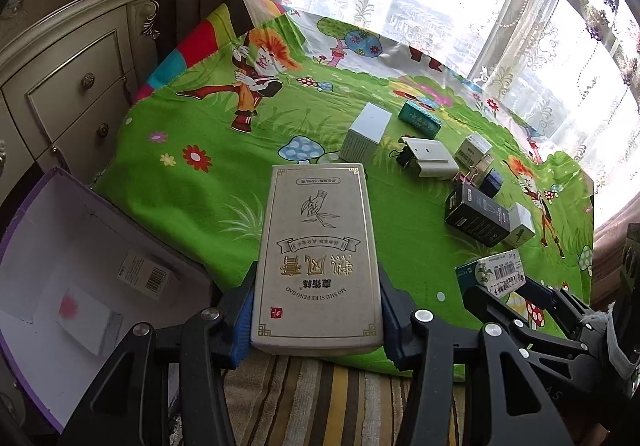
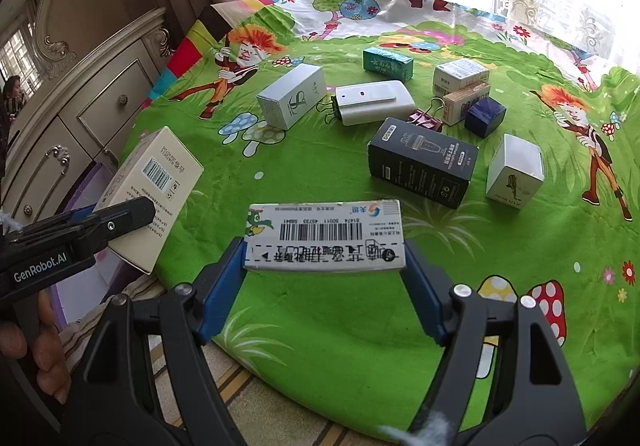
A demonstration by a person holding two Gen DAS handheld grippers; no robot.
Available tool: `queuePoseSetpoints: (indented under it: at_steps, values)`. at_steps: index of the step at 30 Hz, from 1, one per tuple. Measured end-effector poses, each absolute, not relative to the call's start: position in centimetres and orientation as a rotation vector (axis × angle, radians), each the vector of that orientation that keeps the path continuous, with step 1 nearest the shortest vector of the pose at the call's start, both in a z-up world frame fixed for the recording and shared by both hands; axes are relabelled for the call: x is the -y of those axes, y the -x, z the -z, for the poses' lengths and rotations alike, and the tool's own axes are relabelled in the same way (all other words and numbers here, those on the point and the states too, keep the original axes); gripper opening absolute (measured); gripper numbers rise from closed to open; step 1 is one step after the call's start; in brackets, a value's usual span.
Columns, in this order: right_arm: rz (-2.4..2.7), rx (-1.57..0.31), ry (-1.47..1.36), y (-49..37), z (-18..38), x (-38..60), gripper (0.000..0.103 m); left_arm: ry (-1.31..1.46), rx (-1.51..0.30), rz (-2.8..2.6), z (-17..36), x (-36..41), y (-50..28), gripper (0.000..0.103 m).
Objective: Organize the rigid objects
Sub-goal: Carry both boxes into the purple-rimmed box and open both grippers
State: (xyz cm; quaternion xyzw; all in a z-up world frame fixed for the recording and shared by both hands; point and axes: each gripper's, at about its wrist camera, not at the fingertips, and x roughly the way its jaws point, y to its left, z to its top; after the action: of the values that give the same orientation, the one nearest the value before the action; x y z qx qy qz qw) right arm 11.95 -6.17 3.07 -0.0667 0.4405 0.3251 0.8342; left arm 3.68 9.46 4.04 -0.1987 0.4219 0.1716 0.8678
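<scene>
My left gripper (image 1: 316, 298) is shut on a tall beige box with gold lettering (image 1: 316, 246), held above the table's near edge; it shows in the right wrist view (image 2: 152, 181) at the left. My right gripper (image 2: 324, 266) is shut on a white box with a barcode label (image 2: 324, 236), also seen in the left wrist view (image 1: 492, 272). An open purple-edged box (image 1: 60, 286) sits at lower left beside the table. Several small boxes lie on the green cartoon cloth (image 2: 340, 326): a black box (image 2: 420, 161), a white box (image 2: 292, 95) and a teal box (image 2: 386, 63).
A white device with binder clips (image 2: 376, 101), a dark blue cube (image 2: 484, 115), a white cube box (image 2: 514, 171) and two small cartons (image 2: 460, 75) lie at mid-right. A cream dresser (image 1: 60, 85) stands left. Curtained windows (image 1: 460, 5) are behind.
</scene>
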Motion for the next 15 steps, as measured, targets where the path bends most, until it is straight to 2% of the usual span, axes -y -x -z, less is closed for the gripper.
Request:
queuePoseSetpoints:
  at_steps: [15]
  values:
    - [-0.871,-0.955,0.244,-6.8,-4.2,-0.9,0.078,0.566,-0.799,-0.551,-3.5,-18.8,4.2,0.052]
